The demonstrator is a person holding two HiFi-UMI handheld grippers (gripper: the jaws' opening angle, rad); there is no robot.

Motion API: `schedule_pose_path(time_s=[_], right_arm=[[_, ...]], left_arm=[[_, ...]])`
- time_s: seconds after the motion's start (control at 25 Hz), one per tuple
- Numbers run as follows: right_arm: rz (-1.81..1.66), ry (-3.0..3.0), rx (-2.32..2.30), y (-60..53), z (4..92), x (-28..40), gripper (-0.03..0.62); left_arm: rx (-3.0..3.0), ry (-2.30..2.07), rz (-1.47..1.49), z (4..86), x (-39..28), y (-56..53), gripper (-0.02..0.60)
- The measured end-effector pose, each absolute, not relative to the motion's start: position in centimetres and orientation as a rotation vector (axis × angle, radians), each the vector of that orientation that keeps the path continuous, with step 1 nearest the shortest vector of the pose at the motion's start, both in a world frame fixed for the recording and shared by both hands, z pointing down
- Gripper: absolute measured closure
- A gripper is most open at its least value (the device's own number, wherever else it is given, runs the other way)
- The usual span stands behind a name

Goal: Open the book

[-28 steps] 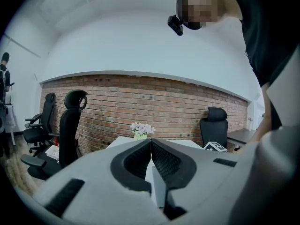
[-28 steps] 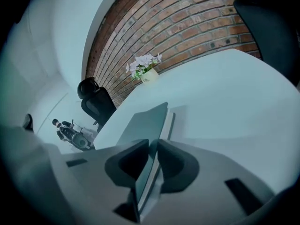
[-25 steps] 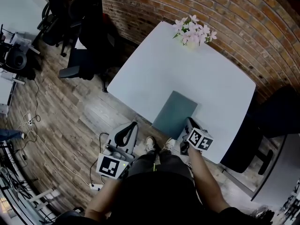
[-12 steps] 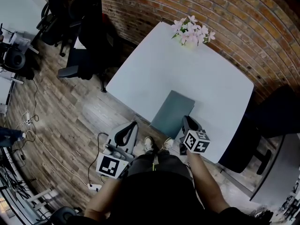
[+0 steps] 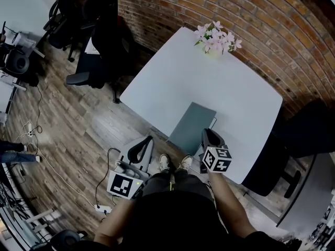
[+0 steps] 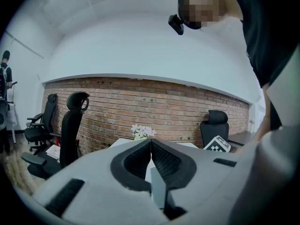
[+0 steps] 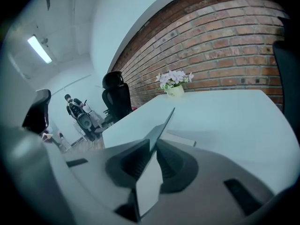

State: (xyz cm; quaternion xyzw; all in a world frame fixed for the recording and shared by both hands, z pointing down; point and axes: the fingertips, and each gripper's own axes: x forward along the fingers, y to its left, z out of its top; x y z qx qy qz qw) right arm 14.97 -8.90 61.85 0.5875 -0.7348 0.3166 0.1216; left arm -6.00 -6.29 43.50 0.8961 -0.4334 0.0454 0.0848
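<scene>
A book with a grey-teal cover (image 5: pixel 193 125) lies at the near edge of the white table (image 5: pixel 209 77). My right gripper (image 5: pixel 205 136) is shut on the cover's near right corner and holds it lifted, so white pages (image 5: pixel 212 123) show under its right edge. In the right gripper view the cover (image 7: pixel 160 125) stands up as a thin sheet between the pads of the right gripper (image 7: pixel 152 146), with the pages (image 7: pixel 180 138) flat below. My left gripper (image 5: pixel 148 140) hangs left of the book, off the table's edge. In its own view the left gripper (image 6: pixel 150 143) is shut with its tips touching.
A pot of pink flowers (image 5: pixel 217 37) stands at the table's far edge. Black office chairs (image 5: pixel 99 41) are to the left on the wooden floor, and another black chair (image 5: pixel 309 129) is at the right. Cables (image 5: pixel 36 140) trail over the floor. A person (image 7: pixel 72 106) stands far off.
My right gripper has risen and rolled with the cover in its grip. The cover's right edge has come up off the pages. The left gripper has stayed where it was.
</scene>
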Motion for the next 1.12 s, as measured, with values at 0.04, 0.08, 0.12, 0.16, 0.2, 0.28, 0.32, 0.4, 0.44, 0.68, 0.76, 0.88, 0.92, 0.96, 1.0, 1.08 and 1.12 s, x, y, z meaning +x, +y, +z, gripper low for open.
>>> schedule_pose_path(time_s=[0.04,0.08,0.12,0.16,0.2,0.28,0.32,0.4,0.44,0.68,0.76,0.88,0.92,0.96,1.0,1.08,1.12], right_arm=[[0.91,-2.15,1.709,-9.0,61.6,14.8,0.536],[0.895,-2.156,1.702,-9.1,61.4,14.7,0.536],[0.878,-2.162,1.695,-9.2,61.2,14.5,0.536],[0.862,-2.169,1.689,-9.3,60.9,14.3,0.536],[0.847,-2.177,1.683,-9.4,60.6,14.0,0.534],[0.82,-2.192,1.671,-9.7,60.0,13.5,0.534],[0.808,-2.199,1.665,-9.8,59.7,13.2,0.533],[0.782,-2.214,1.653,-10.1,59.1,12.7,0.531],[0.77,-2.222,1.647,-10.3,58.9,12.5,0.531],[0.687,-2.278,1.59,-11.3,57.2,10.4,0.525],[0.66,-2.295,1.57,-11.8,56.8,9.7,0.523],[0.626,-2.313,1.549,-12.3,56.4,8.9,0.523],[0.616,-2.318,1.541,-12.5,56.2,8.6,0.522],[0.606,-2.324,1.532,-12.7,56.1,8.3,0.522],[0.596,-2.329,1.523,-12.9,55.9,8.0,0.522],[0.572,-2.34,1.503,-13.3,55.7,7.3,0.52],[0.56,-2.346,1.491,-13.5,55.6,7.0,0.52]], left_arm=[[2.672,-1.296,0.132,43.4,-6.1,-6.3,0.555],[2.671,-1.3,0.127,43.4,-6.1,-6.3,0.556],[2.67,-1.304,0.123,43.3,-6.2,-6.3,0.555],[2.669,-1.307,0.119,43.3,-6.3,-6.3,0.555],[2.669,-1.31,0.115,43.2,-6.4,-6.3,0.555],[2.668,-1.315,0.105,43.1,-6.6,-6.4,0.556],[2.668,-1.318,0.101,43.0,-6.7,-6.4,0.555],[2.666,-1.323,0.096,43.0,-6.8,-6.5,0.555],[2.664,-1.326,0.093,43.0,-6.9,-6.5,0.556],[2.651,-1.346,0.078,42.9,-7.5,-6.7,0.555],[2.644,-1.354,0.069,42.9,-7.8,-6.8,0.555],[2.637,-1.367,0.065,42.9,-8.3,-6.9,0.555],[2.634,-1.371,0.064,42.9,-8.5,-6.9,0.555],[2.632,-1.375,0.061,42.9,-8.7,-7.0,0.556],[2.63,-1.379,0.057,42.8,-8.8,-7.1,0.555],[2.625,-1.388,0.052,42.8,-9.1,-7.3,0.555],[2.621,-1.392,0.05,42.8,-9.3,-7.3,0.555]])
